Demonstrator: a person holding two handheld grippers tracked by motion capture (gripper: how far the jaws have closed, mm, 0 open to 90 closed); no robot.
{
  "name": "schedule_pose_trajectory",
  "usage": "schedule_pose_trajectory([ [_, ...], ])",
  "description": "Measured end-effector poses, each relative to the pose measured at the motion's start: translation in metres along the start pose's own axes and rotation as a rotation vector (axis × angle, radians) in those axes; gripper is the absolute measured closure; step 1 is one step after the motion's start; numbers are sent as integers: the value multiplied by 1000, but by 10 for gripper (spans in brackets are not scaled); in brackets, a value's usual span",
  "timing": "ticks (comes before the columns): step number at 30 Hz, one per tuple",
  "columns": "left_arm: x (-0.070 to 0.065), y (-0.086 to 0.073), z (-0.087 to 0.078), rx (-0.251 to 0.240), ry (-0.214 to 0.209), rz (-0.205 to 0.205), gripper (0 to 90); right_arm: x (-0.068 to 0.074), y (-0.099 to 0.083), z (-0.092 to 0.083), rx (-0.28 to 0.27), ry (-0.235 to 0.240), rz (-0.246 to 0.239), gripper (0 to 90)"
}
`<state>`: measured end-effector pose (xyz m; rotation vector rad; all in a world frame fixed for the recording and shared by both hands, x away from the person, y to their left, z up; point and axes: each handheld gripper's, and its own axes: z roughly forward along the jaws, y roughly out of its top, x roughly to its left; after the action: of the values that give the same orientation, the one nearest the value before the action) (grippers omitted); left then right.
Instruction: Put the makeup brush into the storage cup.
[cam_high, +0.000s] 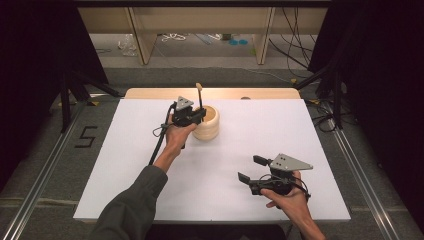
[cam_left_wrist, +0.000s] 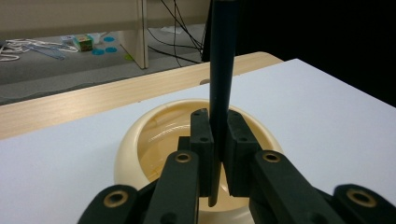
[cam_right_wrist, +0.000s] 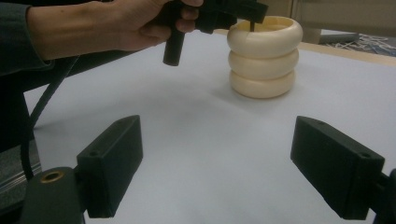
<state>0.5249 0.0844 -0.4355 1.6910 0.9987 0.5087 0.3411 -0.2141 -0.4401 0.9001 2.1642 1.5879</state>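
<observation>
A cream ribbed holder (cam_high: 209, 126) made of three stacked rings stands on the white table top (cam_high: 250, 130), left of centre toward the far edge. My left gripper (cam_high: 201, 114) hovers over its near rim, shut on a dark upright stick (cam_high: 199, 93) with a tan upper end. In the left gripper view the stick (cam_left_wrist: 223, 56) is pinched between the jaws of the left gripper (cam_left_wrist: 217, 128), its lower end just above the holder's opening (cam_left_wrist: 135, 135). My right gripper (cam_high: 251, 168) stands open near the front right. The right gripper (cam_right_wrist: 219, 149) faces the holder (cam_right_wrist: 264, 56) with nothing between its jaws.
A wooden strip (cam_high: 150, 93) borders the table's far edge. Behind it are wooden shelf legs (cam_high: 141, 40) and loose cables (cam_high: 295, 55) on the floor. Metal rails (cam_high: 45, 165) run along both sides of the table. A sleeve (cam_high: 130, 210) comes in at the bottom left.
</observation>
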Motion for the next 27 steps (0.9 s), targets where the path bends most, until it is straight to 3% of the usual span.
schedule_pose_trajectory([
  [5,-1,-1,1,3,-4,-11,833,0,0,1,-6,0,0,178],
  [6,-1,-1,0,5,-3,-8,833,1,-1,2,-7,13,27,178],
  [7,0,-1,0,6,0,-7,833,1,0,1,10,0,17,178],
  [11,0,-2,1,13,-3,-16,831,1,-1,2,-7,14,26,178],
  [14,0,-2,1,26,-5,0,827,0,-1,2,-17,1,0,178],
  [22,-1,-2,0,14,26,0,668,0,-1,3,-4,13,10,179],
  [23,-1,-2,0,15,28,3,652,1,-1,0,30,2,14,179],
  [24,0,-1,-1,16,33,9,641,0,-1,0,25,-6,-3,179],
  [25,0,-1,-2,15,33,7,635,1,-1,0,41,2,12,179],
  [27,0,0,-4,12,32,7,634,1,-2,2,18,8,18,179],
])
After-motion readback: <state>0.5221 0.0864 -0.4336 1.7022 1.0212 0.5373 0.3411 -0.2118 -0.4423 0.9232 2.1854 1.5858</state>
